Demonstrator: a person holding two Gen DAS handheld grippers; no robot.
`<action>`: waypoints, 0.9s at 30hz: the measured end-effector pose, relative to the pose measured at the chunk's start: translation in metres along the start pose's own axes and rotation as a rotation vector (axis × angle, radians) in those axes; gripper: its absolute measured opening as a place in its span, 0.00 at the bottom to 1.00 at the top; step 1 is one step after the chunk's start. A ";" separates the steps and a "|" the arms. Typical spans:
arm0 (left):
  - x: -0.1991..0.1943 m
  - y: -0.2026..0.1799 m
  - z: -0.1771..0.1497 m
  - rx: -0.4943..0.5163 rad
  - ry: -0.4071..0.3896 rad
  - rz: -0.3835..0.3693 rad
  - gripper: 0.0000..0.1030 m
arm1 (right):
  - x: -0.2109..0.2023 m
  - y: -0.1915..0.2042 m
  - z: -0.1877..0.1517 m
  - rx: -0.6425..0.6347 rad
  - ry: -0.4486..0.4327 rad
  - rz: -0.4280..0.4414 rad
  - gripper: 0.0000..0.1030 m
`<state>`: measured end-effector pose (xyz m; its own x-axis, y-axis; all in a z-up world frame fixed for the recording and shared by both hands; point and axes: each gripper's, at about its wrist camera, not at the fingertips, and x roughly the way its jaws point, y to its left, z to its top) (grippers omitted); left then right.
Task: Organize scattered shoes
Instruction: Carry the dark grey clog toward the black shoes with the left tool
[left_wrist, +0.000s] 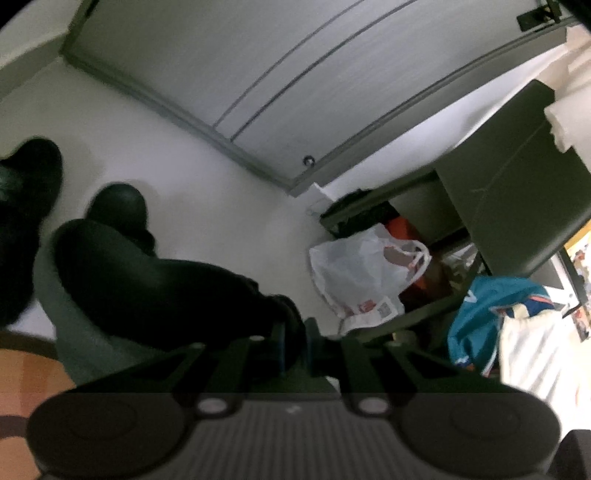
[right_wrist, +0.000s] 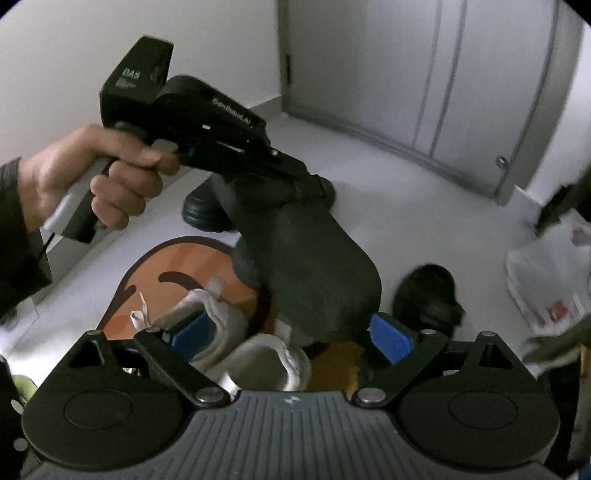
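**Black shoe carried in the left gripper**

The left gripper (right_wrist: 314, 184) was clamped on a black shoe (right_wrist: 310, 258), lifting it above the orange mat (right_wrist: 166, 258). The right gripper (right_wrist: 291, 339) stood wide open over white shoes (right_wrist: 266, 358), ready for one.

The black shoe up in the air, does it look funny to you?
A bit. The black shoe hangs tilted above the orange mat, pinched at one end by the left gripper. Another black shoe lies apart on the white floor, and pale shoes sit jumbled on the mat.
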<state>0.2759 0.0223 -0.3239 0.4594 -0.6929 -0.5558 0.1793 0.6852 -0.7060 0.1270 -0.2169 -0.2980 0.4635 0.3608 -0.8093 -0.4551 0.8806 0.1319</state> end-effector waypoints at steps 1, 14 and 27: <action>-0.003 0.002 0.002 0.005 -0.001 0.010 0.09 | 0.002 -0.003 0.001 0.022 0.004 0.000 0.94; -0.013 0.007 0.019 0.131 0.062 0.011 0.09 | 0.037 -0.023 0.025 0.114 0.050 0.157 0.94; 0.004 0.008 0.016 0.151 0.118 -0.077 0.09 | 0.114 -0.035 0.037 0.149 0.069 0.240 0.95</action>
<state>0.2933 0.0284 -0.3244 0.3362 -0.7598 -0.5565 0.3427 0.6491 -0.6791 0.2235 -0.1953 -0.3738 0.3008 0.5466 -0.7815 -0.4263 0.8101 0.4025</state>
